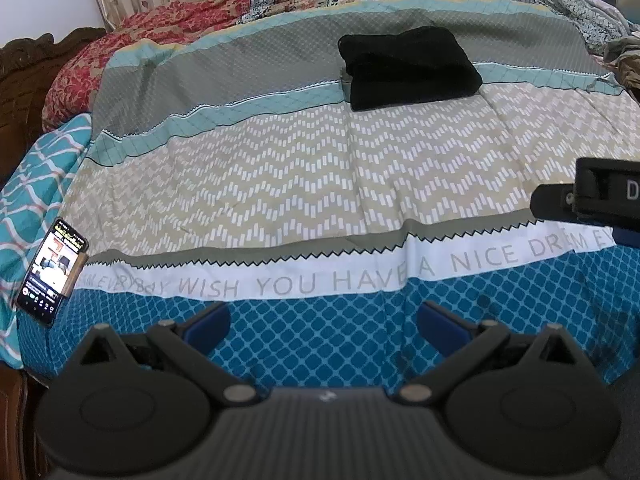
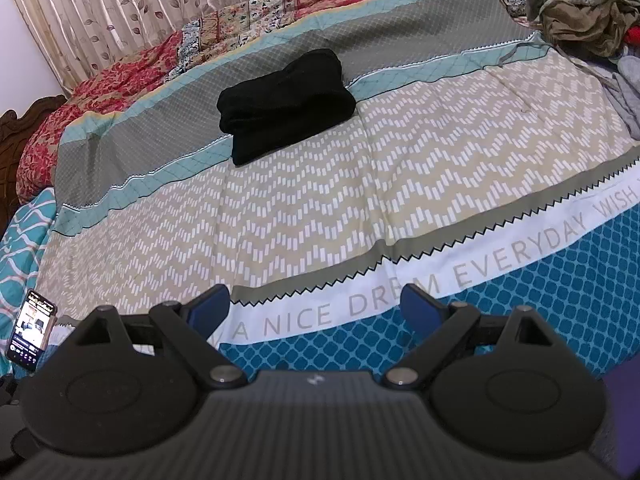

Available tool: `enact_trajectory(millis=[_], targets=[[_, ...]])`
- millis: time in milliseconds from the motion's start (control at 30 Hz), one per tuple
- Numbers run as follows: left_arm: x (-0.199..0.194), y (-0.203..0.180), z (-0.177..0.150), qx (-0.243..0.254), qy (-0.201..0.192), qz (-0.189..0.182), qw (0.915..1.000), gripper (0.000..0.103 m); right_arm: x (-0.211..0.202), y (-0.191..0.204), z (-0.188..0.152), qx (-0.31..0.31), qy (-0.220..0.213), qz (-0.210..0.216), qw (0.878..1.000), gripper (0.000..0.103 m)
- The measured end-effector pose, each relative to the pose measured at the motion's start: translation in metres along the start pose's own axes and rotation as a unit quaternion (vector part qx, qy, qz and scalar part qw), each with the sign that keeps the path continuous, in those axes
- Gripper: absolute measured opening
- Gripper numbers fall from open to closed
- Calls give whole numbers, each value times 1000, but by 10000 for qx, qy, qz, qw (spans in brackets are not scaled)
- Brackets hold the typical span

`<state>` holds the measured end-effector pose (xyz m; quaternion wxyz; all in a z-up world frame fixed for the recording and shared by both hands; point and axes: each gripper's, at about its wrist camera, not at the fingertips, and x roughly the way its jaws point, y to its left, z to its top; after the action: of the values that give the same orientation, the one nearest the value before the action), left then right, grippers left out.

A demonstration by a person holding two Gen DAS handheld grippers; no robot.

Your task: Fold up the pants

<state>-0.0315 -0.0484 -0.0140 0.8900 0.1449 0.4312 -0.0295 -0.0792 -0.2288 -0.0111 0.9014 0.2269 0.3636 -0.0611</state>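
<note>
The black pants (image 1: 408,66) lie folded into a compact bundle on the patterned bedspread (image 1: 280,184), far from both grippers. In the right wrist view the same black pants (image 2: 286,102) sit left of centre on the bedspread (image 2: 360,184). My left gripper (image 1: 322,326) hangs open over the blue band at the near edge of the bed, nothing between its blue-padded fingers. My right gripper (image 2: 314,308) is also open and empty, above the white lettered band. Part of the right gripper's body (image 1: 596,196) shows at the right edge of the left wrist view.
A lit phone (image 1: 52,270) leans at the bed's left edge, also seen as the phone (image 2: 32,330) low left. A heap of crumpled clothes (image 2: 584,12) lies at the far right. A red floral quilt (image 1: 132,52) and curtains (image 2: 100,12) lie behind.
</note>
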Motion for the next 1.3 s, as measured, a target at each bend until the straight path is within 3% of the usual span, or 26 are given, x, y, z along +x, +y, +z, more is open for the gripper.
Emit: enact_trajectory(millis=[1000, 1300], targets=[[-11, 5, 4, -136, -273, -116, 9995, 103, -3, 5, 3, -80, -46, 23, 10000, 94], [-6, 4, 2, -131, -72, -136, 9998, 103, -3, 4, 3, -97, -45, 39, 9999, 94]])
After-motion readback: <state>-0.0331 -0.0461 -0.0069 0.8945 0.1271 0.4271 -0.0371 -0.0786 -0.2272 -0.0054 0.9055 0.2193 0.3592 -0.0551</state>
